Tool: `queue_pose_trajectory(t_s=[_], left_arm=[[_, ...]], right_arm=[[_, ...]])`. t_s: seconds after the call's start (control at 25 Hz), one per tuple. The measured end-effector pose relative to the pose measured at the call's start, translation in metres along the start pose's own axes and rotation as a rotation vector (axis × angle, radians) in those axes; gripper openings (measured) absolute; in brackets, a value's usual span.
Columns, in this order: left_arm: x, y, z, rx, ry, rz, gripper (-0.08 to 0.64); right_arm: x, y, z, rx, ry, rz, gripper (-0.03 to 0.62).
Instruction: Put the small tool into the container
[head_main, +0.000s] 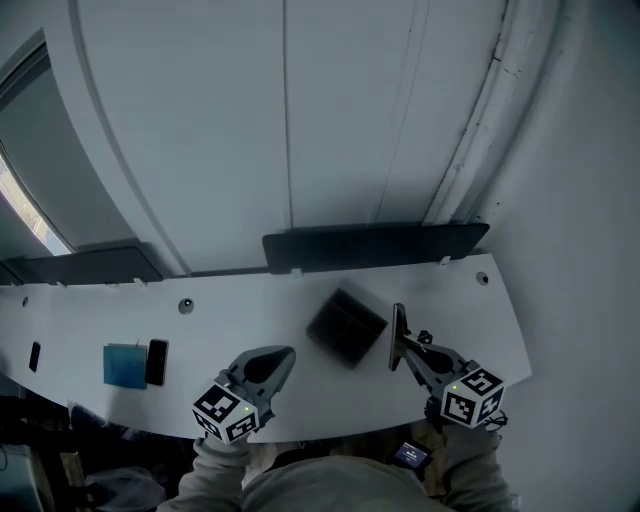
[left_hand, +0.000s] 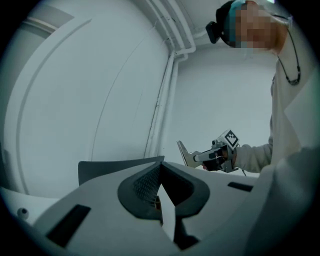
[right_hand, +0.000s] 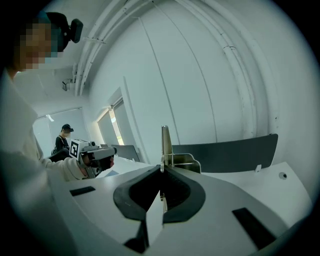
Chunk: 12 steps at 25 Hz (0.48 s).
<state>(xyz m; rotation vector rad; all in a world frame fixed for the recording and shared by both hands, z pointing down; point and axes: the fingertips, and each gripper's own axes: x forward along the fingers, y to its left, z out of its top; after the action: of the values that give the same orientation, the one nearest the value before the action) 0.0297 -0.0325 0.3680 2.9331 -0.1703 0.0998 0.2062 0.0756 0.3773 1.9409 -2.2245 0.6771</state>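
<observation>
The right gripper (right_hand: 161, 171) had its jaws pressed shut on the small tool (right_hand: 165, 142), a thin metal blade standing upright above the pads. The left gripper (left_hand: 160, 172) had its jaws closed together with nothing between them. In the head view the tool stood just right of the dark container (head_main: 345, 327) on the white table (head_main: 120, 310), not yet inside it. The step in hand appeared to be transport. The next move called for positioning the blade over the container opening, then spreading the jaws.

surface: white table (head_main: 250, 310) | on it: dark container (head_main: 346, 327); teal pad (head_main: 124, 364); black phone (head_main: 157, 361)
</observation>
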Motion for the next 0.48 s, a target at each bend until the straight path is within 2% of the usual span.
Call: queue_pose_trajectory(t_s=[0.08, 0.2, 0.24, 0.36, 0.48], left_arm=[[0.004, 0.012, 0.002, 0.021, 0.012, -0.002, 0.002], [0.01, 0.015, -0.006, 0.164, 0.091, 0.009, 0.002], [0.011, 0.014, -0.008, 0.168, 0.097, -0.001, 0.002], [0.013, 0.012, -0.011, 0.101, 0.07, -0.025, 0.002], [0.015, 0.015, -0.011, 0.094, 0.064, -0.014, 0.002]], right_arm=[[0.009, -0.004, 0.009, -0.008, 0.0, -0.015, 0.023], [0.018, -0.012, 0.016, -0.01, 0.003, -0.035, 0.023], [0.02, -0.015, 0.017, -0.007, 0.006, -0.037, 0.023], [0.023, -0.019, 0.015, -0.001, 0.018, -0.038, 0.023], [0.024, -0.021, 0.016, -0.007, 0.023, -0.031, 0.023]])
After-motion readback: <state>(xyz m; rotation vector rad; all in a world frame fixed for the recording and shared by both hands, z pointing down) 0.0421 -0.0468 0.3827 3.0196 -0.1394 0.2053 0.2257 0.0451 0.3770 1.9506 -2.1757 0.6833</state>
